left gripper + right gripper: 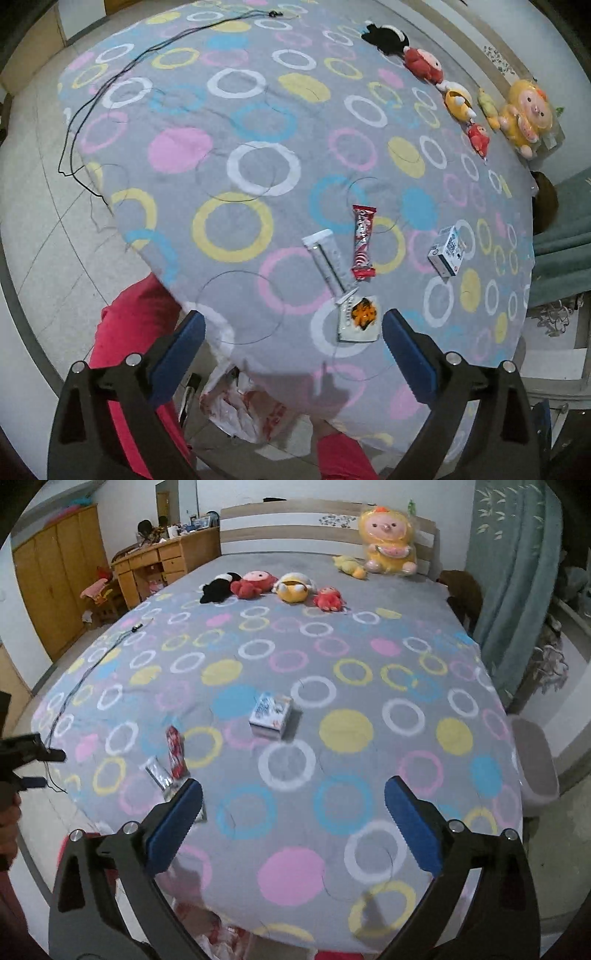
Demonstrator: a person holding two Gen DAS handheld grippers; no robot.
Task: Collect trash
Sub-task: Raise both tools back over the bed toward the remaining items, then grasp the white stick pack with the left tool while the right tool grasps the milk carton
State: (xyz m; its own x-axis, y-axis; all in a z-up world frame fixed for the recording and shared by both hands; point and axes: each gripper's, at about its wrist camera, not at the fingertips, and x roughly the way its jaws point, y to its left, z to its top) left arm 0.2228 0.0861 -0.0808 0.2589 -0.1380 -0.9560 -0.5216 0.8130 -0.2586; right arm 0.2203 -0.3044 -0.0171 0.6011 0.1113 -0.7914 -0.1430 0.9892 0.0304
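Note:
Several pieces of trash lie on a grey bed cover with coloured rings (258,110). In the left wrist view a white wrapper with an orange picture (360,319) lies nearest, a silver wrapper (327,258) and a red wrapper (363,242) beyond it, and a small white-blue carton (447,252) to the right. My left gripper (293,341) is open and empty, hovering over the bed's near edge. My right gripper (293,808) is open and empty above the bed; the carton (271,714) lies ahead, the red wrapper (175,751) and silver wrapper (159,773) to its left.
A white and red plastic bag (240,406) hangs below the bed's near edge. Plush toys (288,585) sit at the far end by the headboard. A black cable (96,110) trails over the left side. A pale bin (535,768) stands right of the bed.

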